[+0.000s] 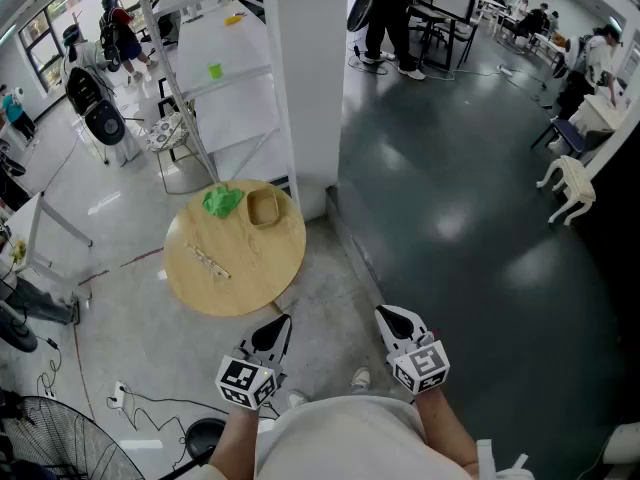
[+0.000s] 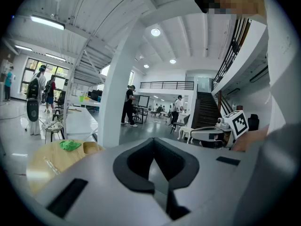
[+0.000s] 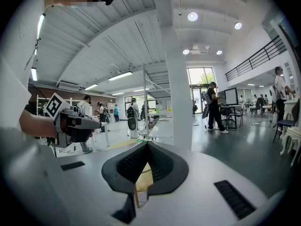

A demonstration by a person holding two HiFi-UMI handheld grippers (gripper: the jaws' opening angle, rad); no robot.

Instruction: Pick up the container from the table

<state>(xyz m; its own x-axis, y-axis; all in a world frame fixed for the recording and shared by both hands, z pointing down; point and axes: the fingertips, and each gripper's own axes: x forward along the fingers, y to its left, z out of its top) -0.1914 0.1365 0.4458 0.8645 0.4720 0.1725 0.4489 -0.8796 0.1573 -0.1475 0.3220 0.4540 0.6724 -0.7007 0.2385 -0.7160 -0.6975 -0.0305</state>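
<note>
The container (image 1: 263, 207), a small tan square tub, stands at the far edge of a round wooden table (image 1: 250, 273); in the left gripper view the container (image 2: 91, 148) shows low at the left. Beside it lies a green cloth (image 1: 222, 201). My left gripper (image 1: 283, 321) is held just short of the table's near rim, its jaws shut and empty (image 2: 154, 147). My right gripper (image 1: 386, 314) hangs over the grey floor to the table's right, also shut with nothing in it (image 3: 148, 147). Both are well apart from the container.
A pale thin strip (image 1: 208, 261) lies on the table's left half. A white pillar (image 1: 305, 78) rises right behind the table, with a stair frame (image 1: 175, 88) to its left. A floor fan (image 1: 50, 448) and cables lie at bottom left. People stand far off.
</note>
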